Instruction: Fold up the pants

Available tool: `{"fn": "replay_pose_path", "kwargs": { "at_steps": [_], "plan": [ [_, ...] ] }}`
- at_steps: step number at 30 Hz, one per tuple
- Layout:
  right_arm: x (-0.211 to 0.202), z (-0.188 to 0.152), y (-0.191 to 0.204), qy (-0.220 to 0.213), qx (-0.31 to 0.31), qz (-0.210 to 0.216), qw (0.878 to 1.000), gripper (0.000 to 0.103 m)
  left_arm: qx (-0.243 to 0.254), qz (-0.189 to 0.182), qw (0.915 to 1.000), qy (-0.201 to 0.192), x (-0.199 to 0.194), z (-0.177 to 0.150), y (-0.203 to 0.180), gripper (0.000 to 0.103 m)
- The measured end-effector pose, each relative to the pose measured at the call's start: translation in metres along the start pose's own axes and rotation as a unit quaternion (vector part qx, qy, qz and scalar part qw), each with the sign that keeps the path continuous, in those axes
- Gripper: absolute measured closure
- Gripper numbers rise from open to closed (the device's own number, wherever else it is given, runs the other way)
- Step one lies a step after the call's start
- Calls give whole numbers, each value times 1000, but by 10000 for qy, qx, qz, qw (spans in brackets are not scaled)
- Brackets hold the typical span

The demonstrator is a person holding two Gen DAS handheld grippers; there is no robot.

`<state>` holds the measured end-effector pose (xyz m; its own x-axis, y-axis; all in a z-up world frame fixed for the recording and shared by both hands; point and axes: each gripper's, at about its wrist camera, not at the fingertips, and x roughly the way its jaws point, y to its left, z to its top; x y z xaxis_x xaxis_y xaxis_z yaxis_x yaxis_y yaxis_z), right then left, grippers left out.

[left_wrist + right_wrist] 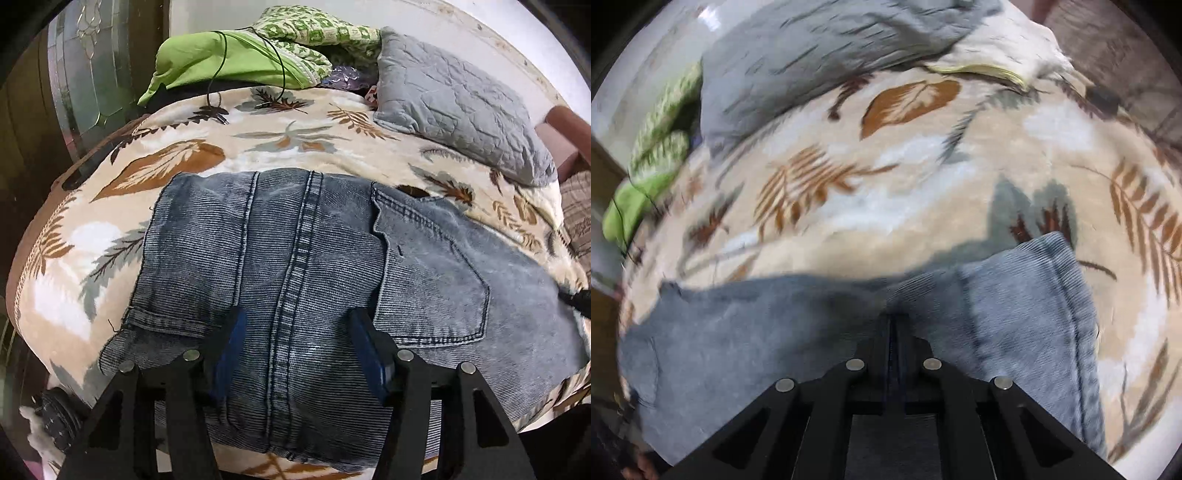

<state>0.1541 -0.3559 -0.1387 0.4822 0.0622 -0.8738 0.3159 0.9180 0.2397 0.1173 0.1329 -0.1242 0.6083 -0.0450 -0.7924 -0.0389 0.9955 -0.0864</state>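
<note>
Faded blue denim pants lie spread on a leaf-patterned blanket, back pocket facing up. My left gripper hovers low over them, its blue-padded fingers wide apart either side of the centre seam and open. In the right wrist view my right gripper is shut on a bunched fold of the pants. The cloth gathers into its closed fingertips and hangs off to both sides. That view is blurred.
A grey quilted pillow lies at the back right of the bed. Green patterned cloths with a thin black cable are heaped at the back. A wall runs behind the bed. Open blanket stretches beyond the pants.
</note>
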Motion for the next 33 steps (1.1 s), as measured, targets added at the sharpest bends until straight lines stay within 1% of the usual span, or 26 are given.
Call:
{"fn": "replay_pose_path", "kwargs": {
  "at_steps": [1,3,5,6,7,8,9,10,11,13,14,16,18,20,21,22,23,25,26,27,29,31,32,33],
  "plan": [
    [0,3,-7,5,90,132,9999,98,34,47,10000,-3,0,-1,-2,43],
    [-7,2,-15,-117,263,66,9996,98,-10,64,10000,-25,0,0,-2,43],
    [-17,-3,-15,-224,296,-44,9993,96,-222,-44,9997,-109,-7,-1,0,43],
    [-25,-6,-13,-315,262,26,9992,95,-379,-187,9989,-189,-12,-1,3,43],
    [-31,-9,-11,-366,206,256,9988,96,-477,-330,9980,-267,-17,-1,4,43],
    [-39,-15,-3,-400,115,586,9974,96,-542,-523,9963,-423,-24,-1,5,43],
    [-43,-18,3,-423,3,786,9960,96,-507,-582,9955,-550,-29,-1,2,43],
    [-49,-27,16,-435,-228,985,9939,96,-356,-608,9946,-758,-37,0,-5,43],
    [-50,-33,26,-418,-386,1079,9925,96,-201,-667,9937,-881,-42,0,-13,42],
    [-53,-55,53,-310,-786,1347,9873,96,267,-914,9901,-1028,-48,-2,-36,39],
    [-53,-64,62,-244,-935,1429,9850,96,465,-969,9887,-1040,-49,-4,-46,36],
    [-51,-82,82,-146,-1266,1457,9811,96,989,-976,9850,-1020,-48,-10,-73,36],
    [-47,-96,99,-41,-1474,1449,9784,95,1412,-990,9810,-888,-43,-15,-96,36],
    [-39,-110,110,152,-1651,1449,9754,95,1653,-972,9792,-664,-34,-20,-110,36],
    [-34,-115,114,240,-1754,1391,9743,95,1721,-932,9794,-494,-27,-23,-116,36],
    [-27,-121,118,337,-1880,1286,9731,95,1742,-982,9794,-292,-20,-25,-118,36],
    [-22,-122,120,390,-1956,1221,9723,95,1768,-1037,9787,-100,-14,-28,-120,36],
    [-17,-130,124,412,-2168,1065,9695,94,1945,-921,9763,212,-2,-36,-124,34],
    [-18,-131,122,386,-2232,1067,9681,94,2166,-816,9728,82,-5,-43,-129,33],
    [-18,-132,121,404,-2261,1091,9671,94,2296,-778,9702,55,-7,-46,-131,33],
    [-17,-129,118,493,-2197,1208,9668,94,2308,-910,9687,70,-8,-47,-127,32],
    [-15,-121,116,644,-1980,1345,9688,94,2100,-1147,9709,107,-12,-42,-119,32],
    [-15,-117,113,661,-1842,1429,9702,94,1993,-1213,9724,74,-15,-39,-115,32],
    [-18,-113,112,573,-1745,1485,9717,94,1898,-1236,9740,-34,-19,-36,-112,32]
  ]
}}
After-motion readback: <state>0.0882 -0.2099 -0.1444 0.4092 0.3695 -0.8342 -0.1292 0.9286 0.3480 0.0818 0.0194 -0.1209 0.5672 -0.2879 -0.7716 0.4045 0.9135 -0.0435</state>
